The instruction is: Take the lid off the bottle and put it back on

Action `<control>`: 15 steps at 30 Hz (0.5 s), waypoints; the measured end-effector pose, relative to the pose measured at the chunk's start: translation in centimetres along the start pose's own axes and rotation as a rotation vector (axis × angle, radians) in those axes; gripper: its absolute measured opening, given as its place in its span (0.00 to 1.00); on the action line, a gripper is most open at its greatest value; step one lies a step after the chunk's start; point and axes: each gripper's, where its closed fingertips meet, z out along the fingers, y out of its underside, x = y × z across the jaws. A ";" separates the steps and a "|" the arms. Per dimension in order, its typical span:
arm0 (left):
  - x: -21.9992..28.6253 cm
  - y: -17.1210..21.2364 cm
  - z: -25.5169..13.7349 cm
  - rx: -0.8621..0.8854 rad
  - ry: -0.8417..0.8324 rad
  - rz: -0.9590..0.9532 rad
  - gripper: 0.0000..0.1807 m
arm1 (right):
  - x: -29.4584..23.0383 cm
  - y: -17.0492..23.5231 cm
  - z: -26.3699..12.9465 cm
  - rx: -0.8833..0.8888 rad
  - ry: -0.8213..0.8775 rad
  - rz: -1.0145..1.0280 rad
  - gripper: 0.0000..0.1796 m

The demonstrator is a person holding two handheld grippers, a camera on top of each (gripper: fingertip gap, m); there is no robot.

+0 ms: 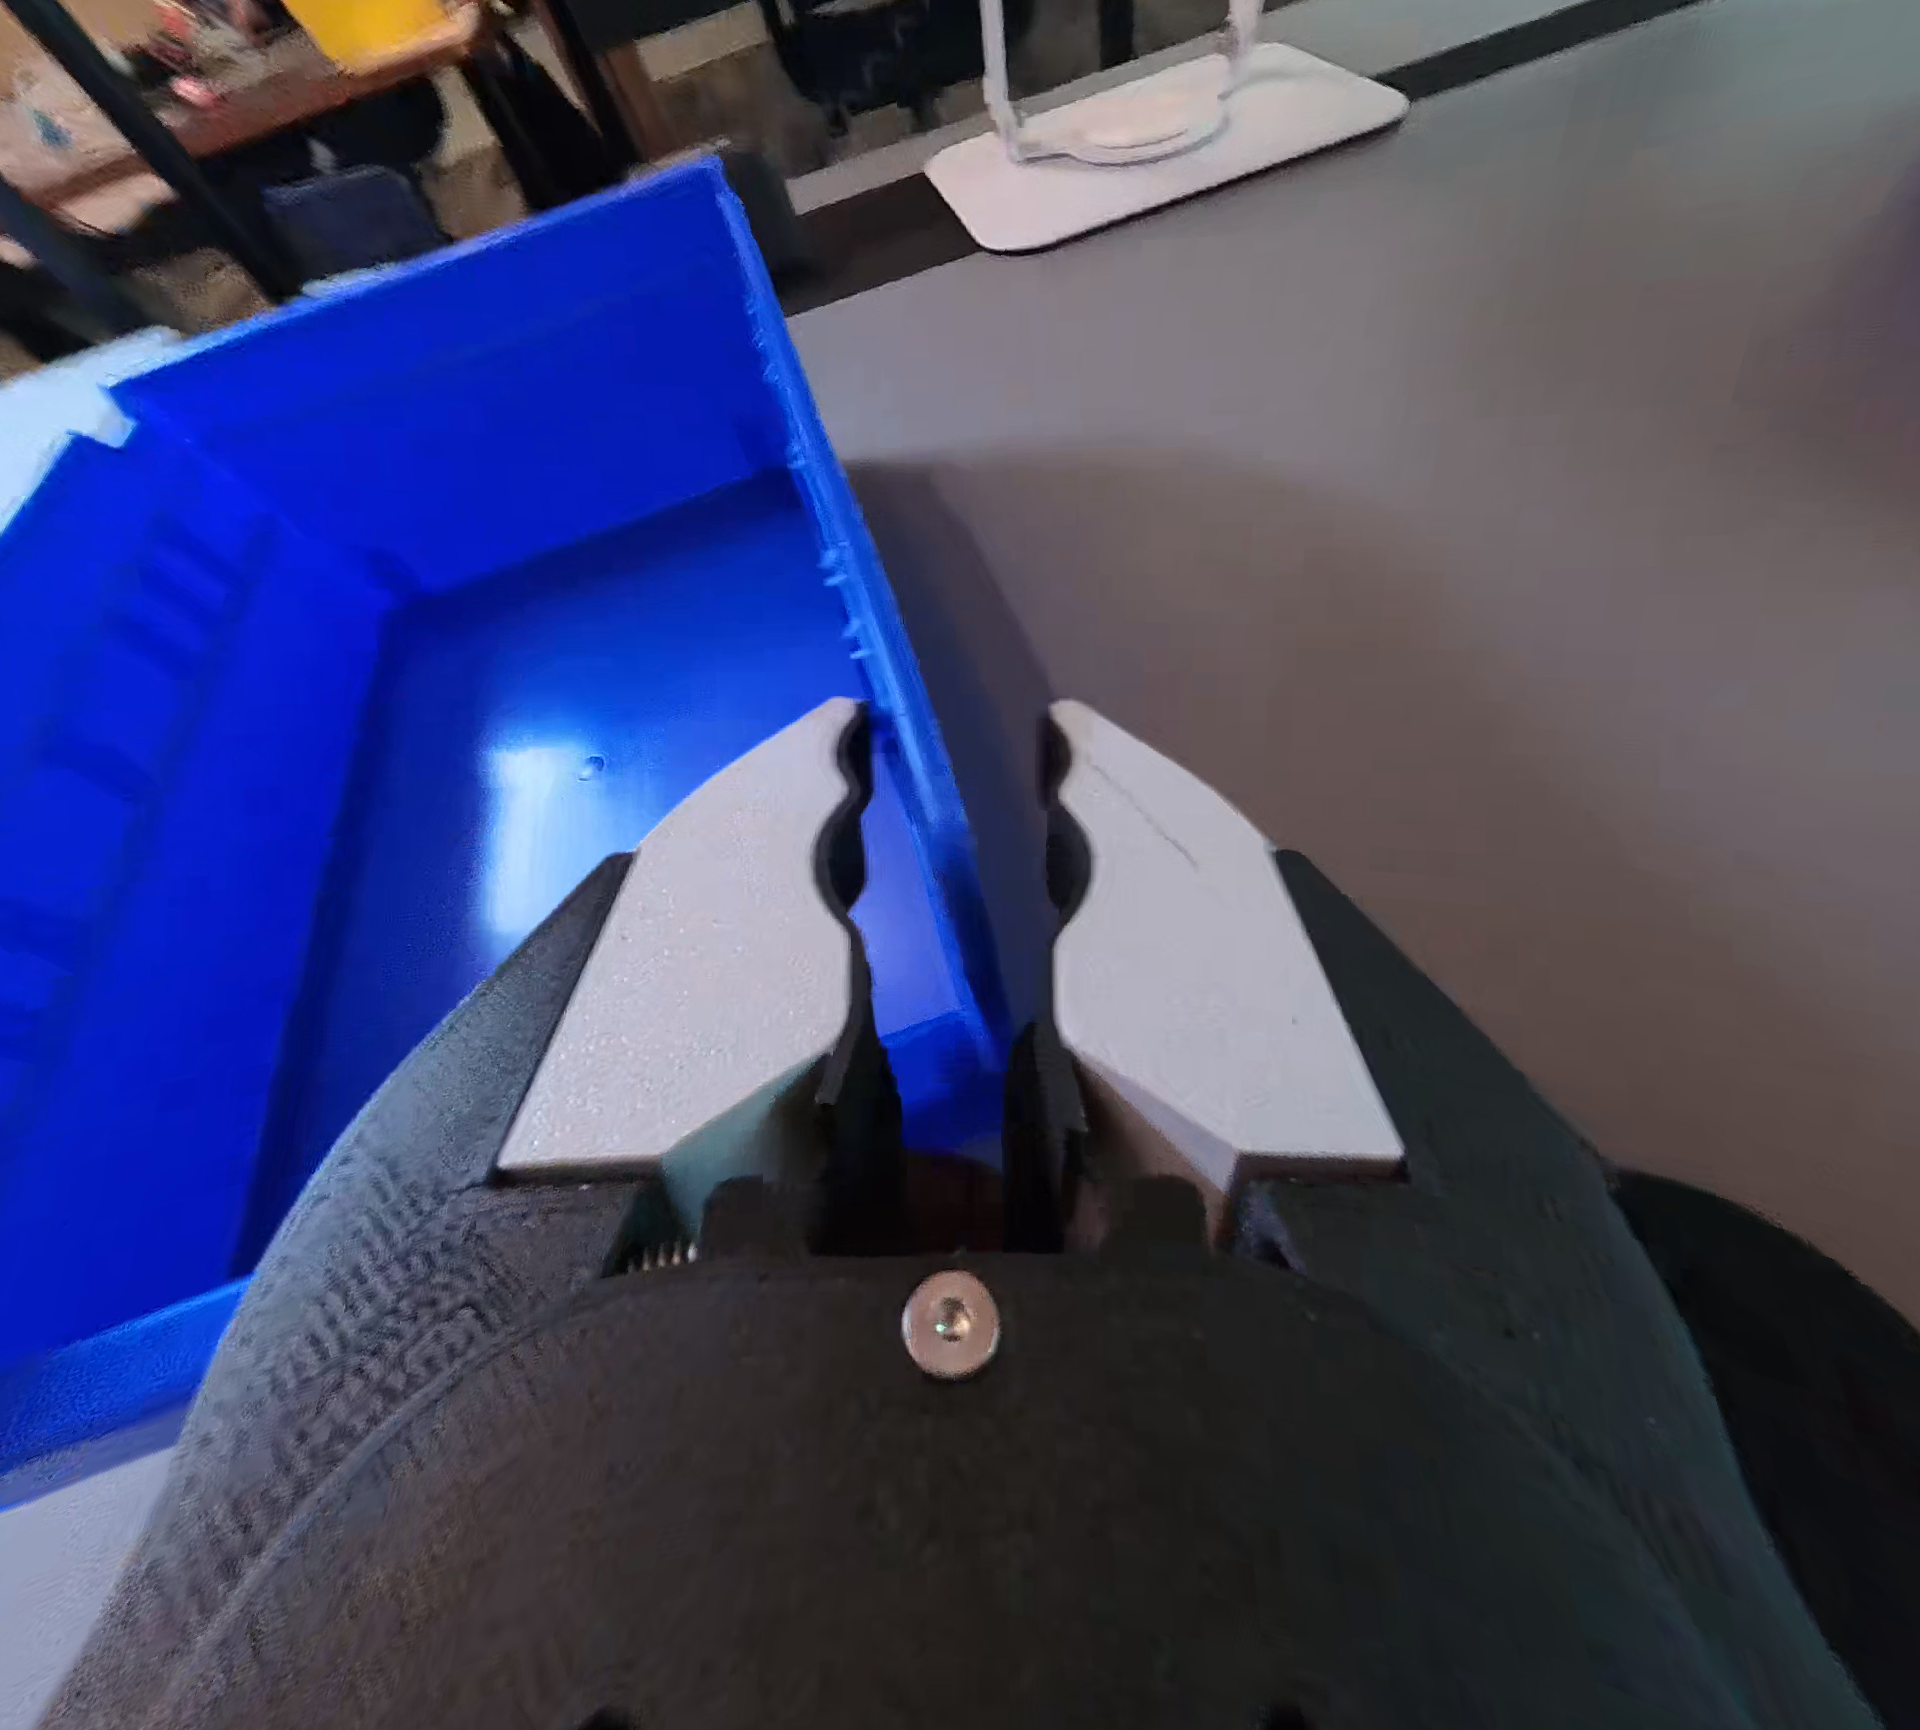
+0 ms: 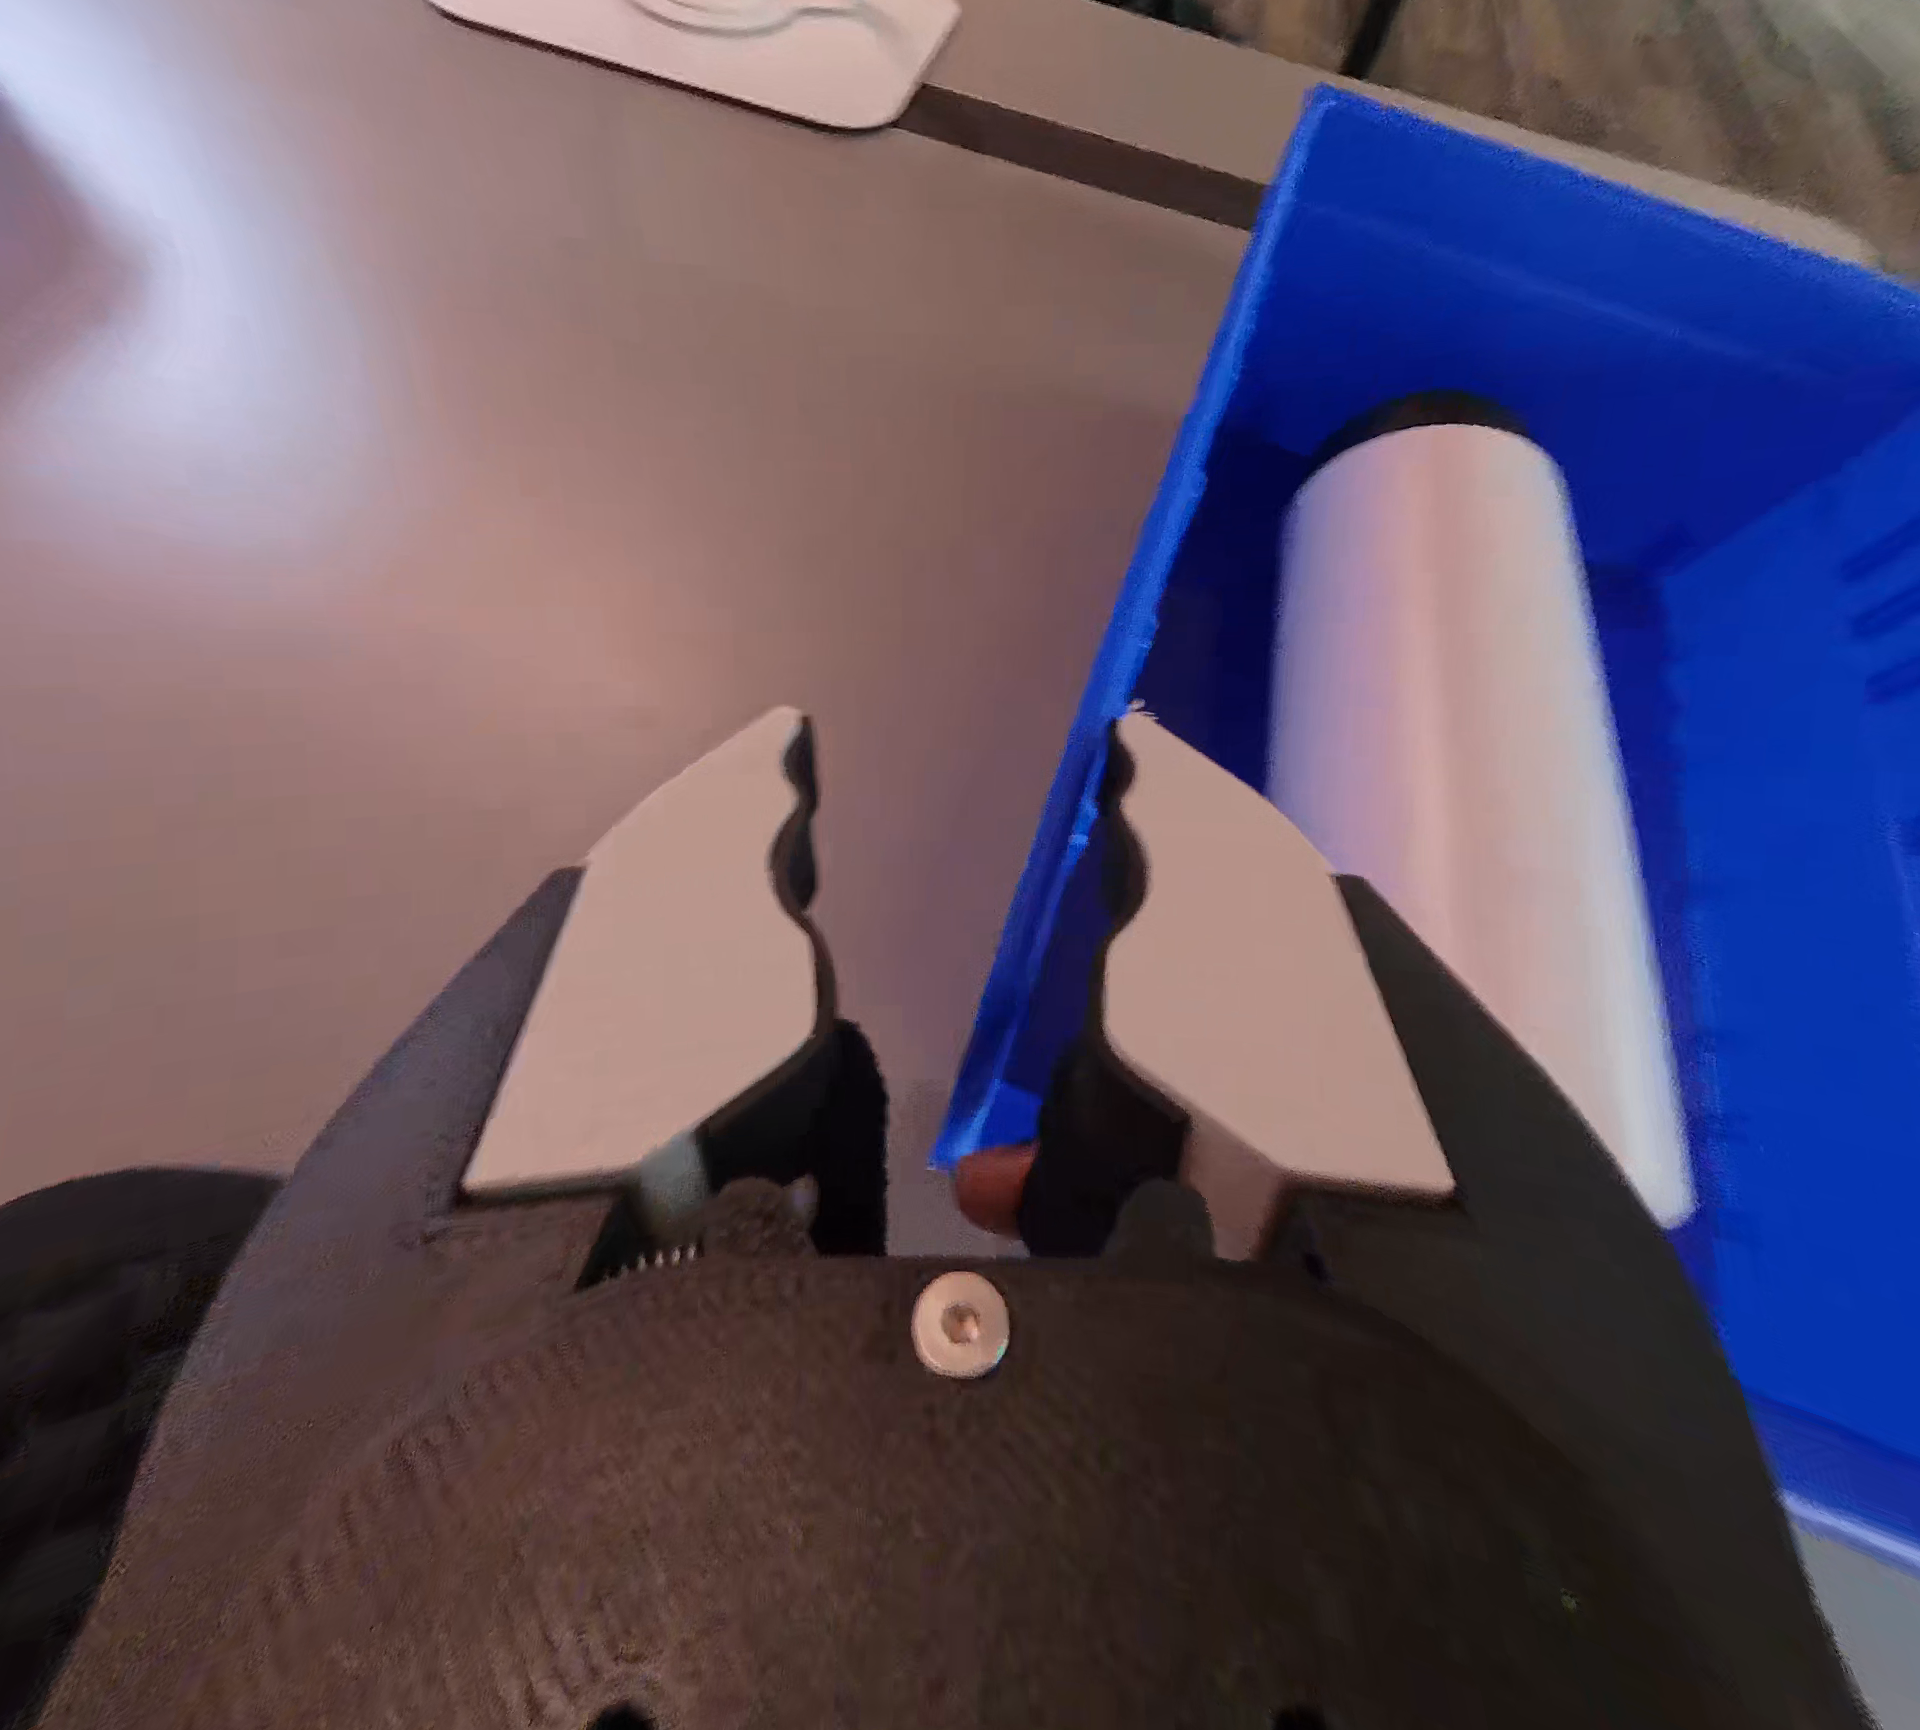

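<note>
Both my claws hang parted and empty over the edges of blue bins, and the bottle lies in the bin on my right.

My left claw (image 1: 954, 724) is partly spread with nothing between its grey fingers (image 1: 727, 932); the right wall of a blue bin (image 1: 623, 641) runs up through the gap, and that bin's floor shows bare beneath me. My right claw (image 2: 961, 730) is open a little wider and also holds nothing; its right finger sits at the left wall of a blue bin (image 2: 1195, 589) on that side. Inside this bin the white bottle (image 2: 1455, 745) lies on its side along the bin, its dark lid (image 2: 1434, 410) at the far end. Beyond, on the grey tabletop (image 2: 520, 433), stands a white flat stand (image 2: 707, 18) with two thin uprights.
</note>
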 end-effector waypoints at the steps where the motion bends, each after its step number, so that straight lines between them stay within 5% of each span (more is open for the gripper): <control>1: -0.3 -0.1 0.1 0.010 -0.036 0.025 0.09 | 0.7 0.1 0.1 -0.005 0.057 -0.031 0.22; 4: 0.3 -0.4 0.5 0.005 -0.037 0.095 0.10 | 1.3 0.0 0.2 0.016 0.106 -0.073 0.09; 15: 5.5 -2.4 2.6 0.026 0.103 0.191 0.13 | -2.0 -1.4 2.0 0.034 -0.039 -0.119 0.15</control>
